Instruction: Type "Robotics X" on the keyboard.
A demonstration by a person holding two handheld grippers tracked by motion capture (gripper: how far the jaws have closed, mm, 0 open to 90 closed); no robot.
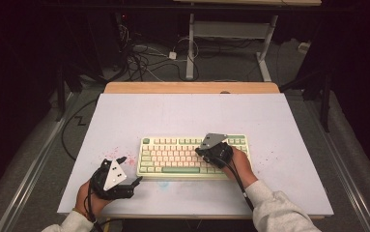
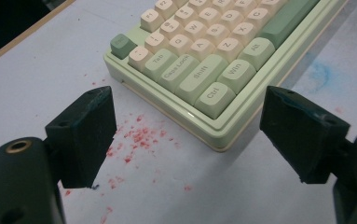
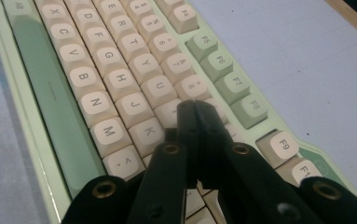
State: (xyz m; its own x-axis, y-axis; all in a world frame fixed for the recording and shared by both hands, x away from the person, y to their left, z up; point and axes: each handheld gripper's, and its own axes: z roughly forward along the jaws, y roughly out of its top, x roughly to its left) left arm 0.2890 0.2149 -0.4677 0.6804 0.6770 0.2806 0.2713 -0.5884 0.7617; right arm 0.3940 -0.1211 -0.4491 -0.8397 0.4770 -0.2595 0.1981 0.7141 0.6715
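A pale green and cream keyboard (image 1: 192, 157) lies in the middle of the white table. My right gripper (image 1: 200, 151) hovers low over its right half with its jaws shut on nothing. In the right gripper view the closed tips (image 3: 195, 108) sit just above the cream keys (image 3: 97, 84) near the I and K keys; whether they touch one I cannot tell. My left gripper (image 1: 130, 170) rests on the table off the keyboard's near left corner, open. In the left gripper view its jaws (image 2: 185, 135) stand wide apart, facing the Ctrl corner of the keyboard (image 2: 204, 51).
Red specks (image 2: 139, 137) dot the white table top (image 1: 187, 111) left of the keyboard, and a faint blue smudge (image 1: 163, 184) lies in front of it. A wooden strip (image 1: 192, 87) edges the far side. Cables and a desk frame (image 1: 191, 43) stand on the floor beyond.
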